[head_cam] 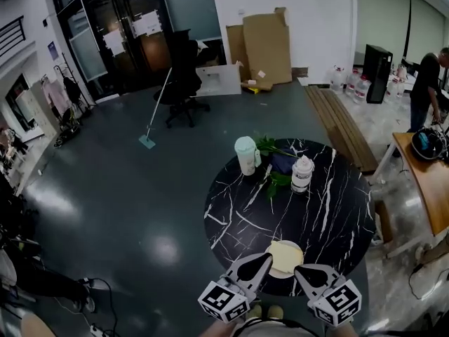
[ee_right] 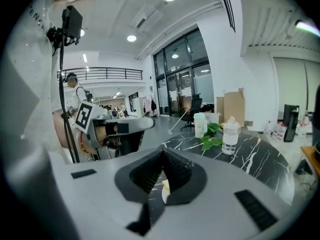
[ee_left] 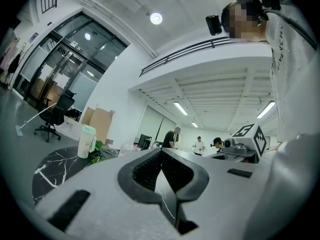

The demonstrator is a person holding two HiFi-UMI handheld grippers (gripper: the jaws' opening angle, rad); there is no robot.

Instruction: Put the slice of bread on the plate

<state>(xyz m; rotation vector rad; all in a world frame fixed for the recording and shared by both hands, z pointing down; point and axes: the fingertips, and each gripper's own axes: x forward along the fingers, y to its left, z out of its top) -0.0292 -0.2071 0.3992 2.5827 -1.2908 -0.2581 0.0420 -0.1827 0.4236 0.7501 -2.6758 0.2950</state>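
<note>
A pale round plate (head_cam: 279, 274) sits at the near edge of the round black marble table (head_cam: 330, 216), and a pale slice of bread (head_cam: 286, 253) lies on it. My left gripper (head_cam: 265, 258) hangs just left of the plate with its jaws together and nothing between them; in the left gripper view (ee_left: 161, 153) its tips meet. My right gripper (head_cam: 297, 270) is at the plate's near right, shut and empty. In the right gripper view (ee_right: 162, 153) a sliver of the pale plate (ee_right: 165, 191) shows through the gap below the closed tips.
At the table's far side stand a mint cup (head_cam: 245, 155), a clear white-capped bottle (head_cam: 302, 174) and green leaves (head_cam: 277, 181). An office chair (head_cam: 184, 76) and a mop (head_cam: 156, 111) are on the floor beyond. A wooden table (head_cam: 428, 181) and a person (head_cam: 424, 86) are at right.
</note>
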